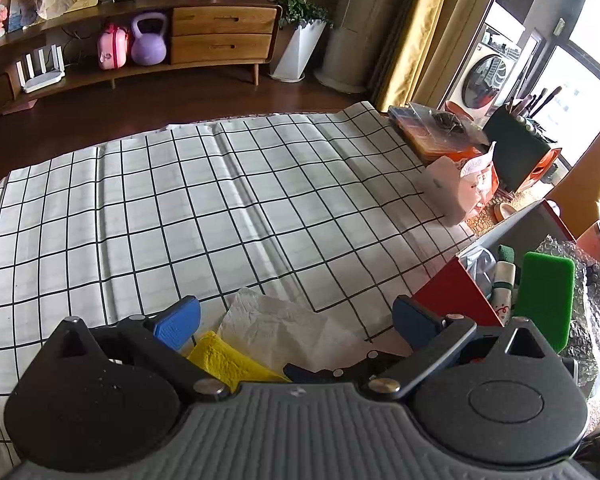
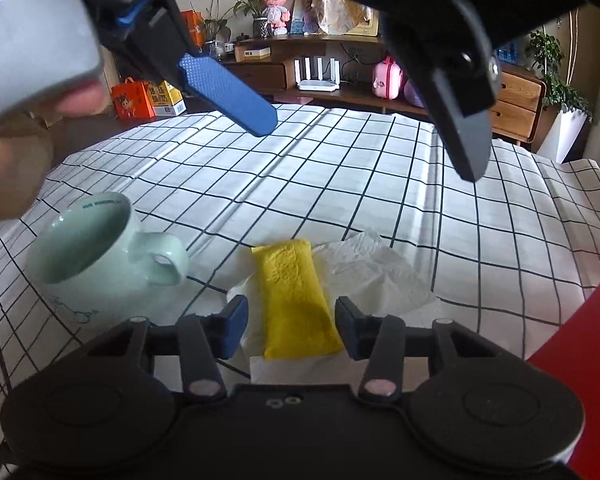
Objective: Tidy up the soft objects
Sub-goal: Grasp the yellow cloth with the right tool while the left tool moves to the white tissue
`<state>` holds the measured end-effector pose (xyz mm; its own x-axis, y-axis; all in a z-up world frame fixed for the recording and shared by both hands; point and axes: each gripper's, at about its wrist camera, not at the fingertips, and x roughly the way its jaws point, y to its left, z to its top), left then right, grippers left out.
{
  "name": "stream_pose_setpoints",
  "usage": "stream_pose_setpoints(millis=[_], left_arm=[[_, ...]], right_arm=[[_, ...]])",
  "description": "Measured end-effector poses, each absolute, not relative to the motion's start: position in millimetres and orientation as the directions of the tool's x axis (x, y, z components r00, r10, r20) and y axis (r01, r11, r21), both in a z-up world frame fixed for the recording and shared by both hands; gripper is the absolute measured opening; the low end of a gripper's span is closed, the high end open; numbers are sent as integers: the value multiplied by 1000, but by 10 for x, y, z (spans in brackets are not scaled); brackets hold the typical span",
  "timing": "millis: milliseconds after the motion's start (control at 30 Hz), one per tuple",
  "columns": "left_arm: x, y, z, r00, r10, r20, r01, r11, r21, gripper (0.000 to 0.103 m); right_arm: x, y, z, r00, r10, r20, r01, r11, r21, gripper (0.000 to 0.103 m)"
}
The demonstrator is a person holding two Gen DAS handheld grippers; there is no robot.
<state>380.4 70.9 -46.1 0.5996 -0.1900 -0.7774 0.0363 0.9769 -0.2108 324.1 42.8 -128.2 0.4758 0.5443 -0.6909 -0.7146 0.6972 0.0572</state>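
A yellow folded cloth (image 2: 296,300) lies on a white paper towel (image 2: 380,280) on the checked tablecloth (image 2: 340,184). My right gripper (image 2: 291,330) is open, its jaws on either side of the cloth's near end, low over it. My left gripper (image 1: 296,320) is open above the same cloth (image 1: 228,360) and paper towel (image 1: 276,328); it also shows from below in the right wrist view (image 2: 364,140), hovering over the table. A red box (image 1: 460,296) at the right holds a green sponge (image 1: 544,296), bubble wrap (image 1: 584,304) and other soft items.
A pale green mug (image 2: 100,252) stands left of the cloth. A pink bag (image 1: 464,188), a tray of items (image 1: 432,128) and a dark brush holder (image 1: 520,152) sit at the table's far right. A wooden sideboard (image 1: 220,36) stands beyond the table.
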Motion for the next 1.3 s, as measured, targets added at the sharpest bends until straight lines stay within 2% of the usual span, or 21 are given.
stream_pose_setpoints(millis=[200, 633, 1067, 1300], left_arm=[[3846, 765, -548, 593, -188, -783, 32, 977, -210, 103], [3838, 794, -616, 598, -187, -780, 28, 977, -213, 102], [3740, 797, -527, 608, -189, -771, 38, 977, -210, 102], [3632, 643, -531, 598, -205, -775, 74, 977, -202, 102]], right_arm=[[3232, 500, -1352, 480, 537, -694, -727, 686, 28, 49], [3262, 521, -1393, 500, 521, -692, -712, 702, 14, 40], [2950, 178, -1014, 541, 571, -618, -695, 717, 54, 38], [2598, -86, -866, 516, 585, -626, -725, 688, 45, 38]])
